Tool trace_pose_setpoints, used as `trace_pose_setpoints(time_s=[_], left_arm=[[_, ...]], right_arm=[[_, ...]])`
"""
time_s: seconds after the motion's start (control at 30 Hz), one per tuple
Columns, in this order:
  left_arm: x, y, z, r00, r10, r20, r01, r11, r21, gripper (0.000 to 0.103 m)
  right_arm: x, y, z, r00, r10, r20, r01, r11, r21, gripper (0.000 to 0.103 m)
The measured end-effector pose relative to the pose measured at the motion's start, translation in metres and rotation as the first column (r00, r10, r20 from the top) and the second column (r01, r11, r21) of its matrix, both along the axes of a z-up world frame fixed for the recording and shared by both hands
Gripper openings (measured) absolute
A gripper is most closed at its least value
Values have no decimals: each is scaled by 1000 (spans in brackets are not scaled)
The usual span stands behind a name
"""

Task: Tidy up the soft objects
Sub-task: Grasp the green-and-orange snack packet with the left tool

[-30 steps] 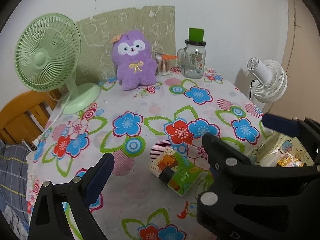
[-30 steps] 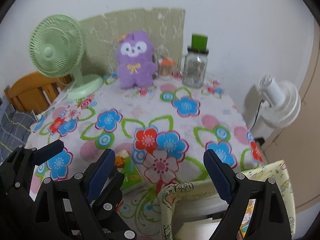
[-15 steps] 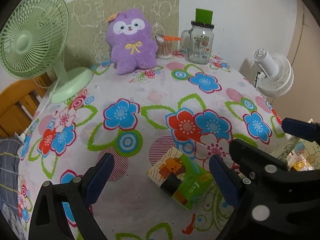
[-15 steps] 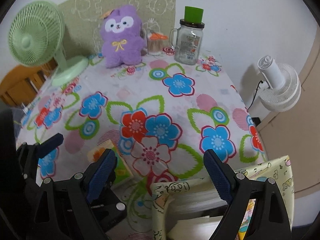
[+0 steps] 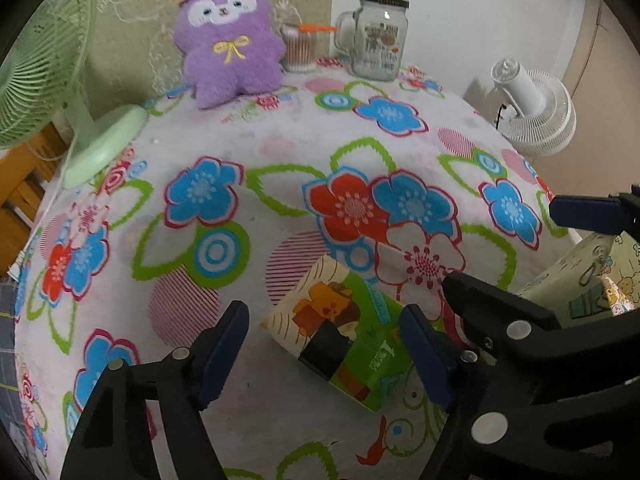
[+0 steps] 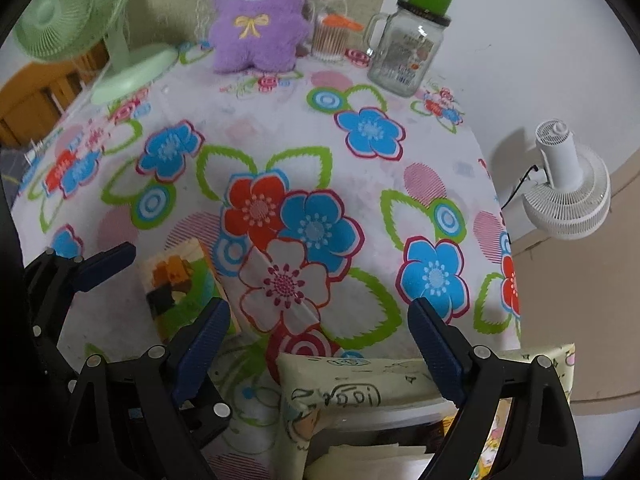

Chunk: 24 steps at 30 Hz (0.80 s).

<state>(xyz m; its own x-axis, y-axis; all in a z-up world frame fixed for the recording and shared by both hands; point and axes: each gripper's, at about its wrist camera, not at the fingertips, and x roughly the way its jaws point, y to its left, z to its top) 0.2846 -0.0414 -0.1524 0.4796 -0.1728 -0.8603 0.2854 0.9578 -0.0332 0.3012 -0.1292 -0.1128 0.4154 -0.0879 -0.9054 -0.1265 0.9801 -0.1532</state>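
A green soft tissue pack (image 5: 340, 328) with a cartoon print lies flat on the flowered tablecloth (image 5: 280, 140). My left gripper (image 5: 324, 354) straddles it from above, and its jaws are closing with the pack between them. The pads do not visibly press on it. Just to the right, my right gripper (image 6: 320, 346) hangs open over the rim of a pale yellow cartoon-print fabric bin (image 6: 352, 376) at the table's near edge, with nothing in its grasp. A purple plush toy (image 5: 228, 44) sits upright at the back of the table.
At the back left stands a green desk fan (image 5: 40, 60). A cotton swab pot (image 5: 300, 50) and a glass mug jar with a green lid (image 5: 380, 36) stand right of the plush. A white fan (image 5: 532, 112) sits beyond the table's right edge, a wooden chair (image 5: 20, 176) to the left.
Both grippers have sunk toward the table and tipped further down. The left jaws have narrowed around the tissue pack. The right jaws keep the same width.
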Motion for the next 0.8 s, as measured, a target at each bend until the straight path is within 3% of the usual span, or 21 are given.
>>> trace_pose_setpoints(time_s=[0.23,0.53,0.67,0.8], left_arm=[[5,-1,-3,1000,-26,-3,26,1000,-13,79],[0,-2,0,999,-40,28,40,999,-5,61],[-2,-1,4,998,-45,39,45,999,-7,46],[-5,-1,4,997,-57,44,57,998,-2,45]], right_arm=[[13,-4,-10,997,9,-82,-8,1000,18,92],[16,-2,-14,995,21,-101,-18,999,37,92],[16,-2,-13,995,26,-94,-21,998,55,92],[14,-1,-11,995,31,-91,-26,998,58,92]])
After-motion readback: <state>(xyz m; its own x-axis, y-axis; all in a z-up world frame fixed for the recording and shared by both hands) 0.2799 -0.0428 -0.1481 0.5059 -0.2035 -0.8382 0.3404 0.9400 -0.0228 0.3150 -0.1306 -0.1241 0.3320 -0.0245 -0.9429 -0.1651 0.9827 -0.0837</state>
